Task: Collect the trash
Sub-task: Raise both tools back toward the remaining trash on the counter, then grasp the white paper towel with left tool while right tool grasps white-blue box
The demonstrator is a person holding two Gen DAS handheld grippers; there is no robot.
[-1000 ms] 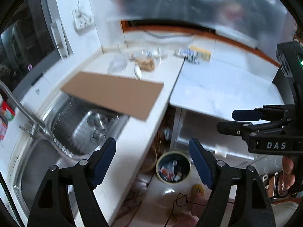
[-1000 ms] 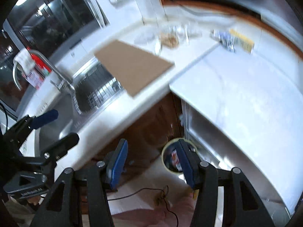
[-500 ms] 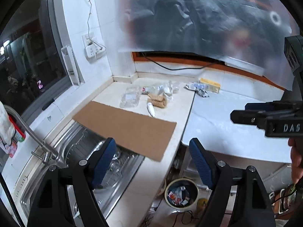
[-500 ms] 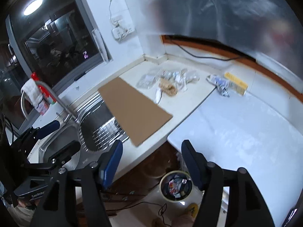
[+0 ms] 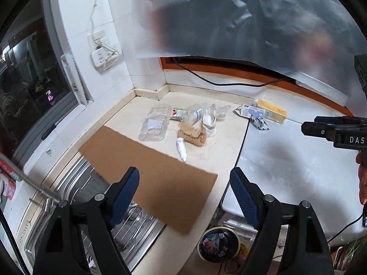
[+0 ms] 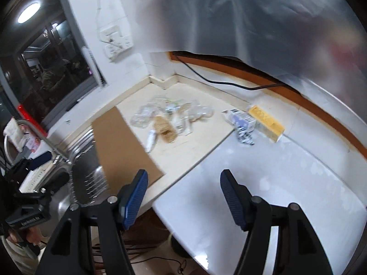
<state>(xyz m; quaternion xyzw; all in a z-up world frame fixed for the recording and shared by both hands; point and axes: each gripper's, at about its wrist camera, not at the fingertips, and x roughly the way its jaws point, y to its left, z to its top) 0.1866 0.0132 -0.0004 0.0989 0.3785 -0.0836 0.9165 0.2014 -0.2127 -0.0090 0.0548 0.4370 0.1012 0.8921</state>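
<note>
Where legible, "DAS" on right gripper (image 5: 325,129)

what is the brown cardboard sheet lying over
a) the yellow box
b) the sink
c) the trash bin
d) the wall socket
b: the cardboard sheet lies on the counter with its near part jutting over the steel sink.

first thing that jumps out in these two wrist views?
The brown cardboard sheet, lying flat on the counter and jutting over the steel sink. Behind it, toward the corner, sits a cluster of trash: clear plastic packaging, a small bottle and a white tube. Both the left gripper and right gripper are open and empty.
</note>
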